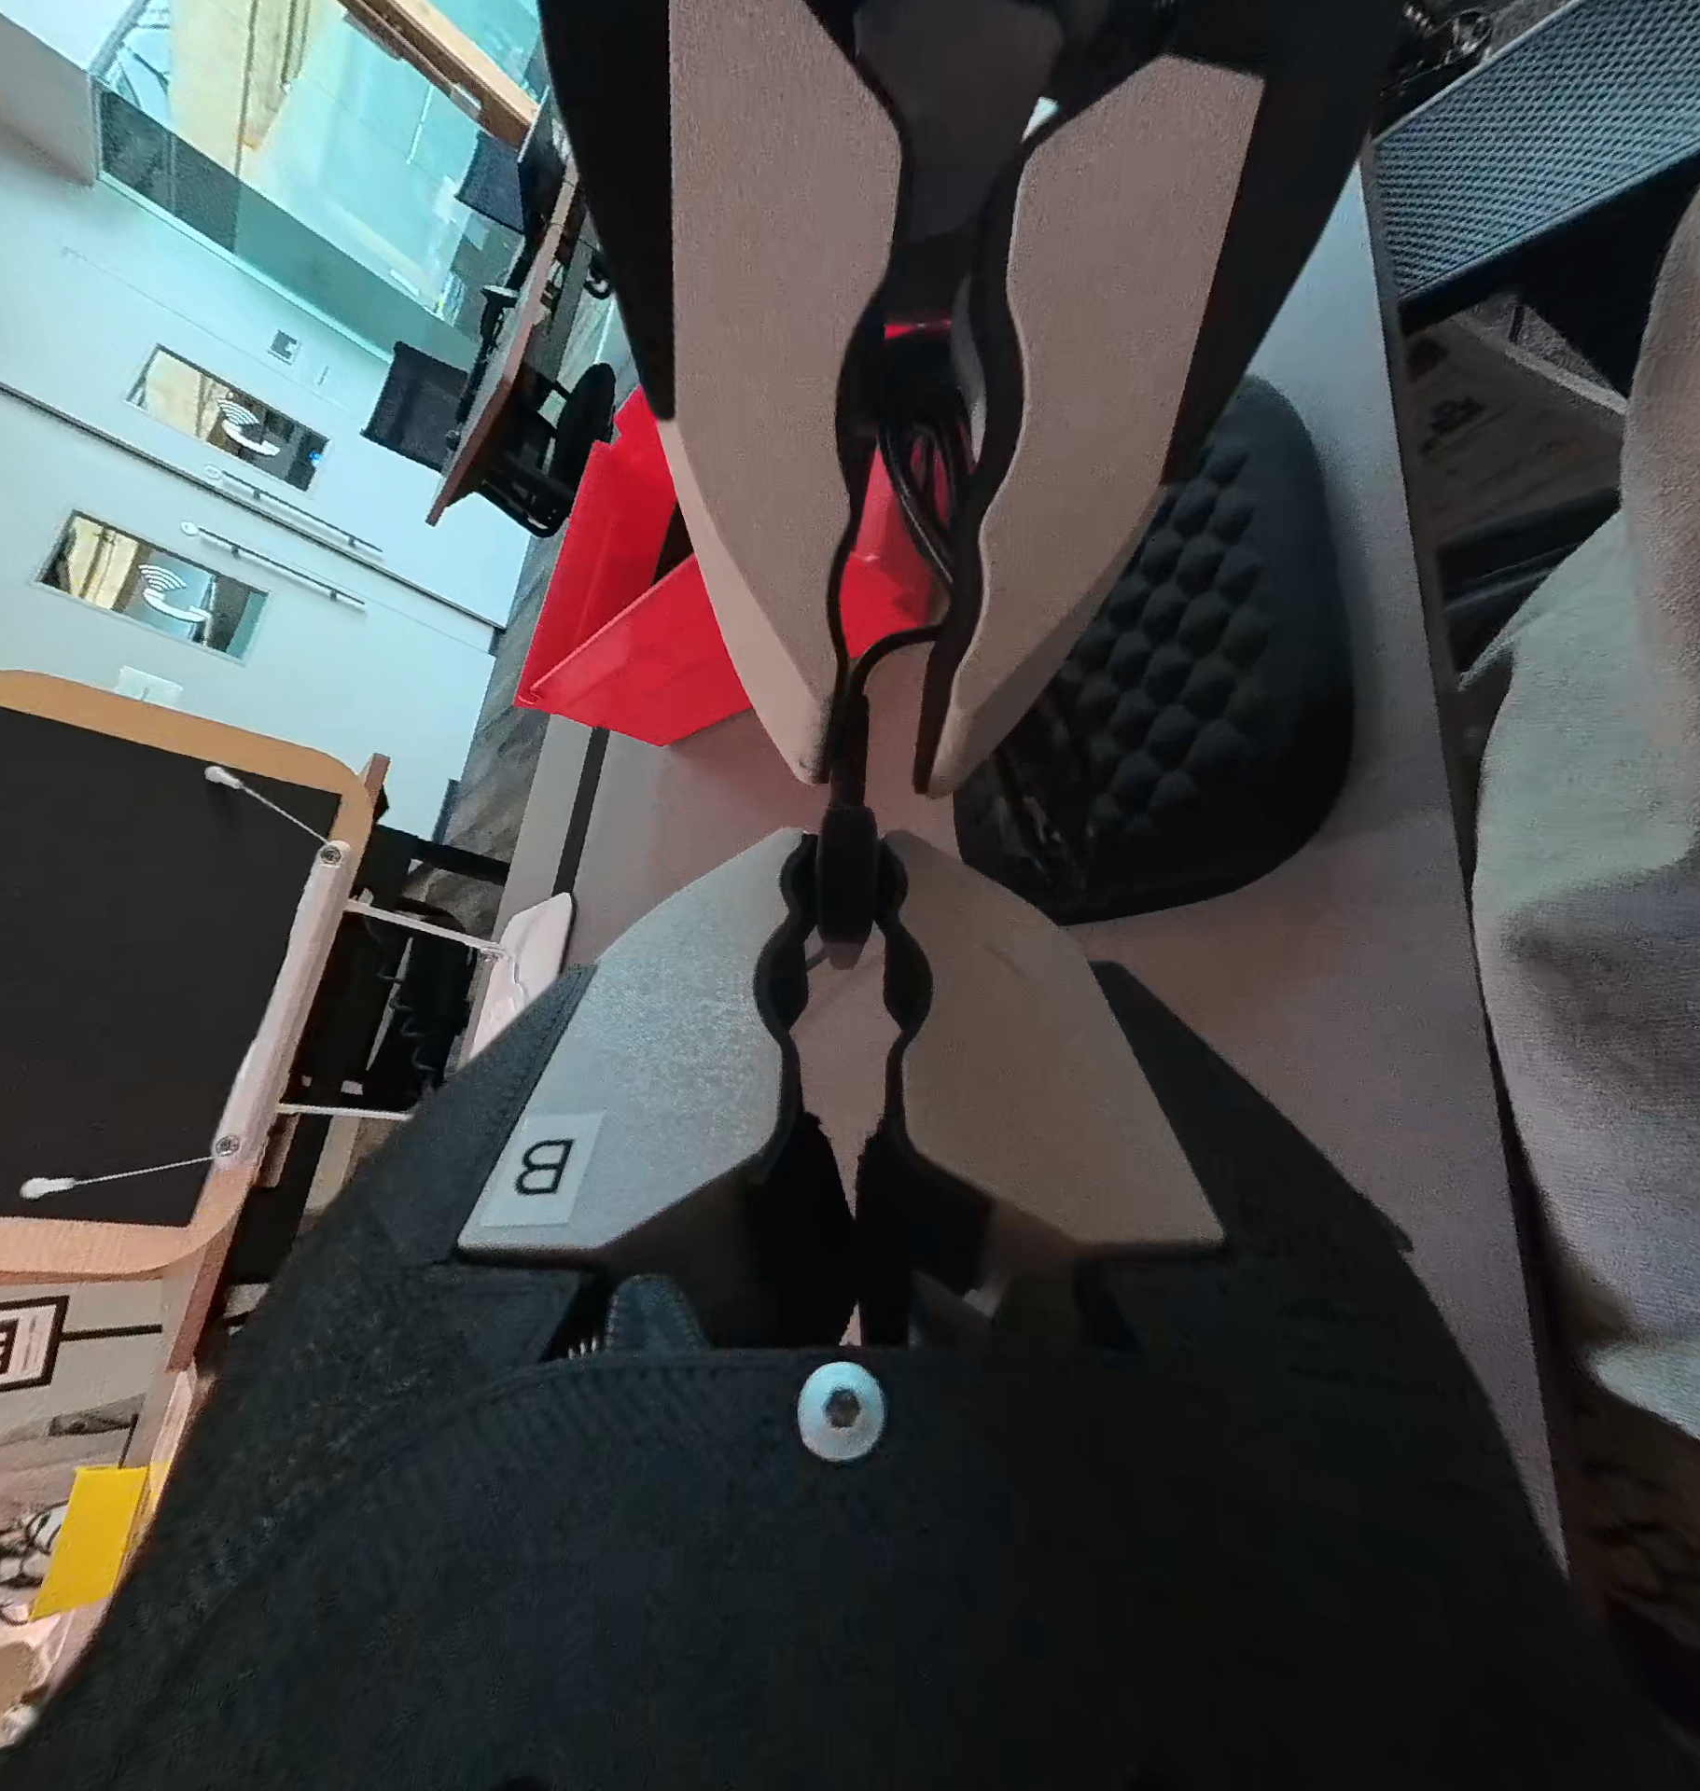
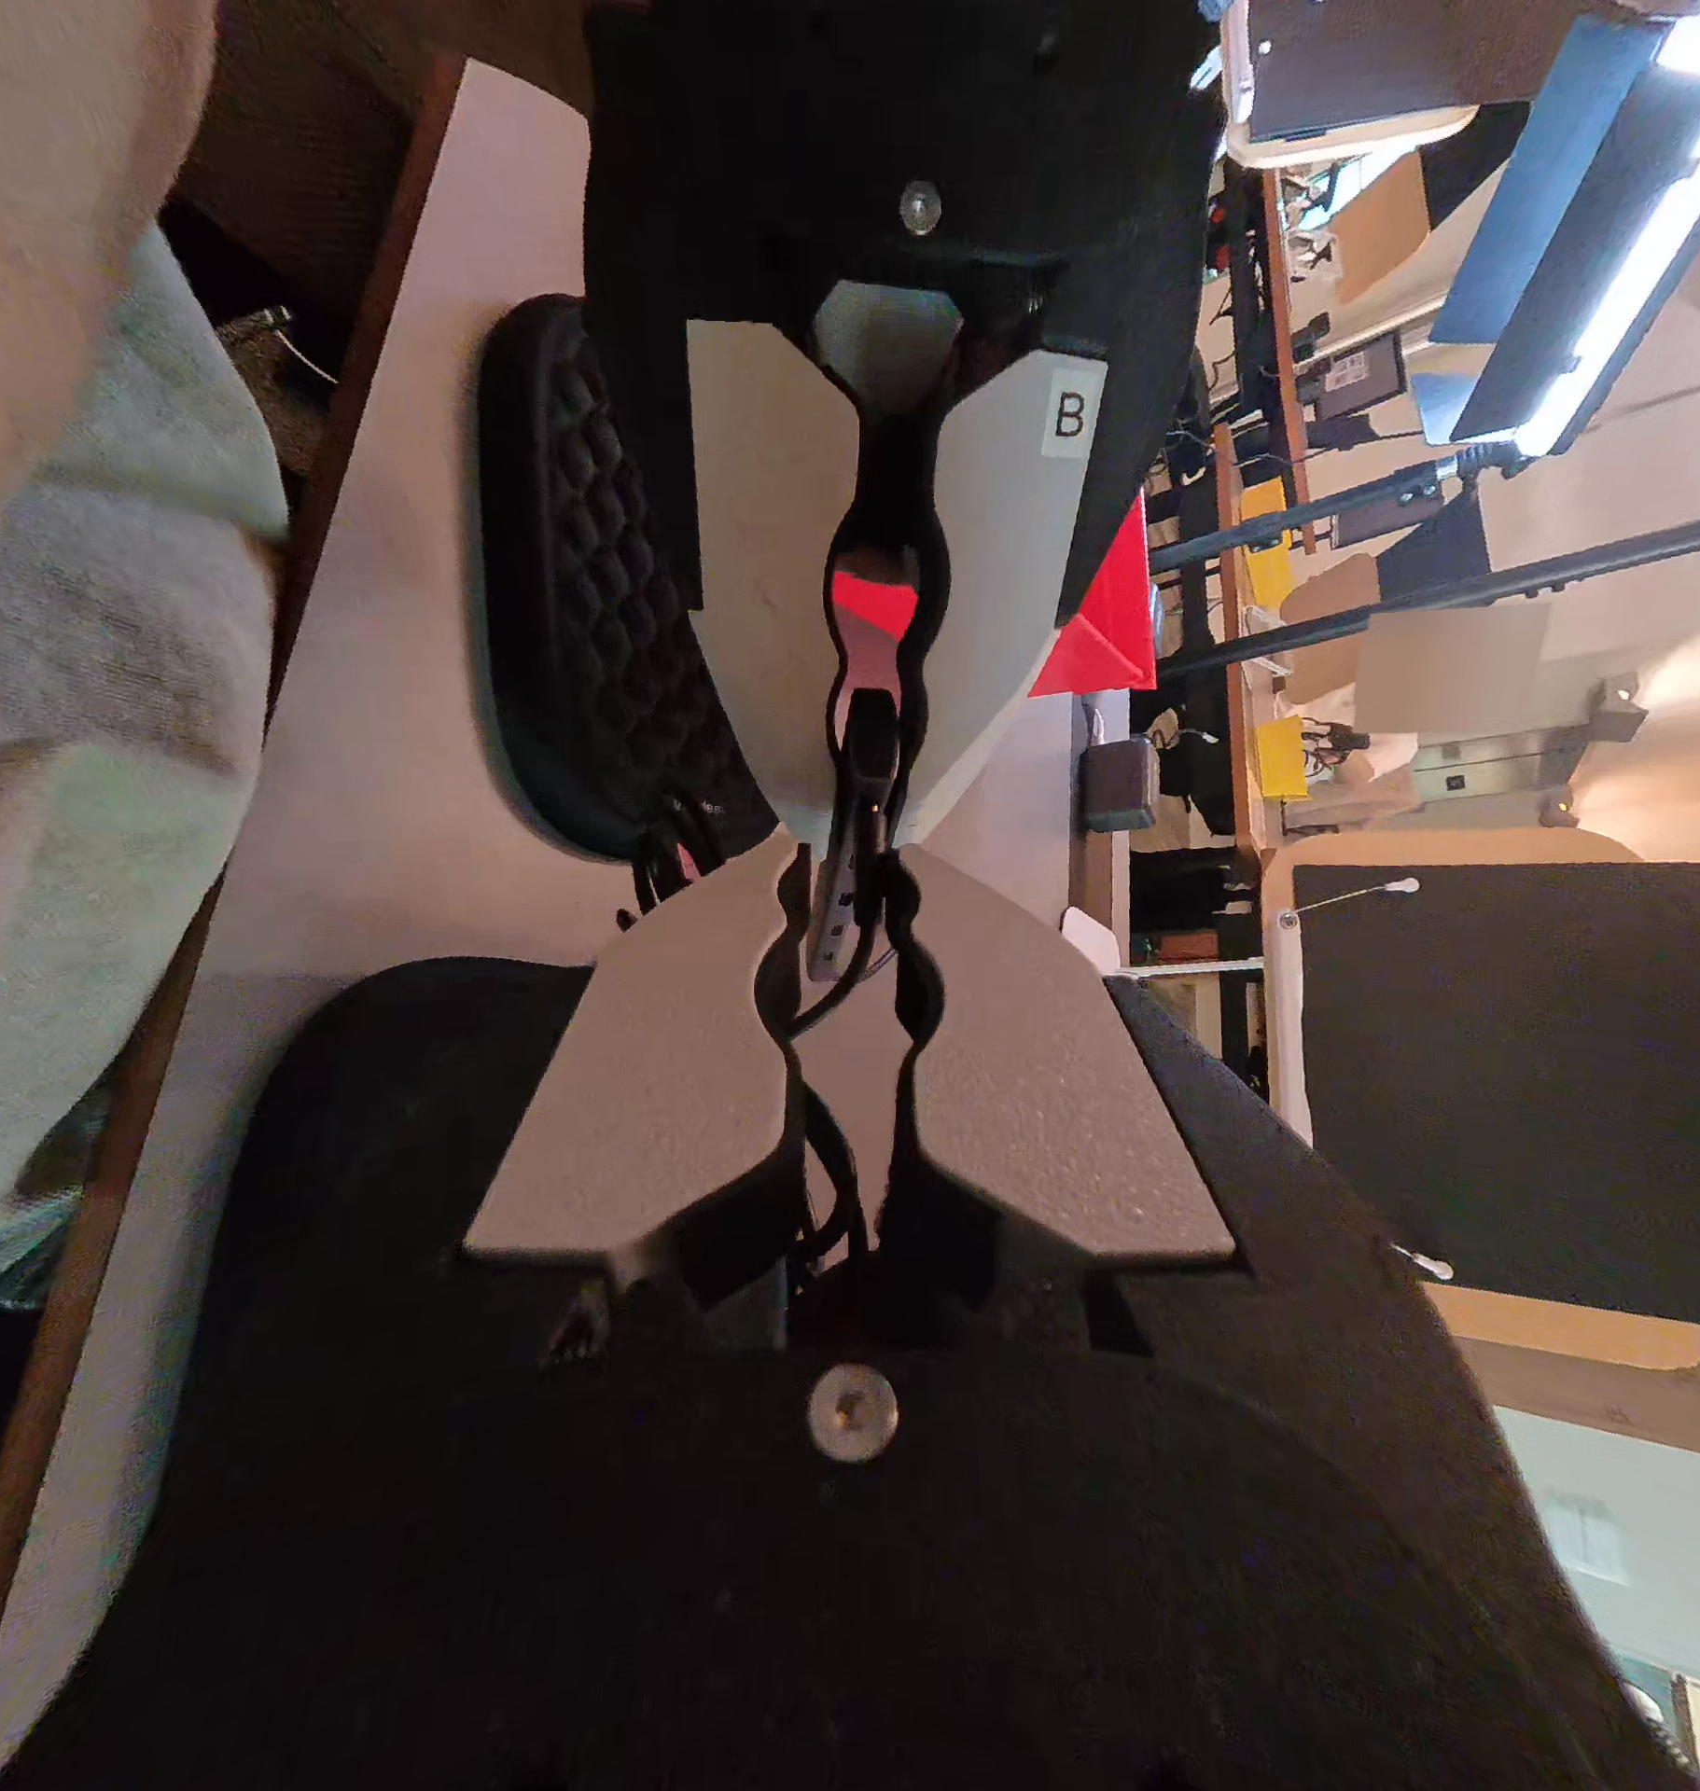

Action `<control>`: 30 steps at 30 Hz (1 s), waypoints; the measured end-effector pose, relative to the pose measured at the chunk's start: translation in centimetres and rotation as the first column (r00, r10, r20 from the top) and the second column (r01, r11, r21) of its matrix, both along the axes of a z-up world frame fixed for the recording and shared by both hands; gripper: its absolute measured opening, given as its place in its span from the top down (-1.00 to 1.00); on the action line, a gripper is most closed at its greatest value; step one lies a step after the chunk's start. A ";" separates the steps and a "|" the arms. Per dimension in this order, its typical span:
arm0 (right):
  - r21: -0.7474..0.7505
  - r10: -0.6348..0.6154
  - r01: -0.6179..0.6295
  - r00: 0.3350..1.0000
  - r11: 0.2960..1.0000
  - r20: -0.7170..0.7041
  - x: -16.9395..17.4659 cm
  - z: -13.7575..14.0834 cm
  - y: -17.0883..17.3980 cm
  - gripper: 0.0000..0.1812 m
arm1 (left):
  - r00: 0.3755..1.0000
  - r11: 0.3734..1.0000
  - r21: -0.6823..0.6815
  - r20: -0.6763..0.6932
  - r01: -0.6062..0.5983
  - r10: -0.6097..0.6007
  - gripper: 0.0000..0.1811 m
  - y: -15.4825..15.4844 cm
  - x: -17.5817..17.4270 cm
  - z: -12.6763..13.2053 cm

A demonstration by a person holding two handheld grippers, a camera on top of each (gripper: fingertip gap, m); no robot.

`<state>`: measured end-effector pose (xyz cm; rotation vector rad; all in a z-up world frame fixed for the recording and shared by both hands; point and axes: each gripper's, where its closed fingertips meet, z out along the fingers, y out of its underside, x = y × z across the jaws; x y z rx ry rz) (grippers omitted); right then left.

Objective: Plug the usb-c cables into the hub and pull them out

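USB-C plug (image 1: pixel 846 877), a short black moulded connector with a thin black cable (image 1: pixel 875 649) trailing behind it, sits clamped between the tips of the left gripper (image 1: pixel 841 872), metal end pointing back toward the camera. The slim grey metal hub (image 2: pixel 838 911) is pinched edge-on by the right gripper (image 2: pixel 841 863), likely braced so the plug can be seated or drawn. Both face tip to tip above the pale table (image 1: pixel 1311 969), beside a black quilted pad (image 1: pixel 1195 659).

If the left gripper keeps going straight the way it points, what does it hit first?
Most likely the right gripper, tip to tip ahead. The left gripper is shut on the plug, which nearly reaches those fingers; depth is unclear.
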<state>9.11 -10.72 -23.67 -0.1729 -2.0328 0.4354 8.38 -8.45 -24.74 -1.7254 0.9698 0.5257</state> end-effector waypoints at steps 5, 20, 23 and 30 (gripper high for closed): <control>0.090 -0.062 0.068 0.996 0.994 -0.062 -1.3 -1.1 0.6 0.94 | 1.000 1.000 -0.020 -0.013 -0.001 0.000 0.91 0.3 -0.2 -0.9; 0.178 -0.271 0.283 0.958 0.943 -0.088 -3.0 -6.4 11.8 0.95 | 0.989 0.987 0.090 0.081 -0.131 0.123 0.91 -1.7 -10.0 -5.1; -0.002 -0.018 0.018 0.980 1.000 -0.197 -3.5 -1.6 1.2 0.95 | 0.998 0.989 0.142 -0.053 0.049 -0.042 0.90 0.8 -2.8 -2.3; -0.229 -0.153 0.087 0.945 0.970 -0.287 -0.8 2.8 6.8 0.95 | 0.988 0.977 0.187 0.135 -0.102 0.078 0.91 -0.1 -5.8 -2.9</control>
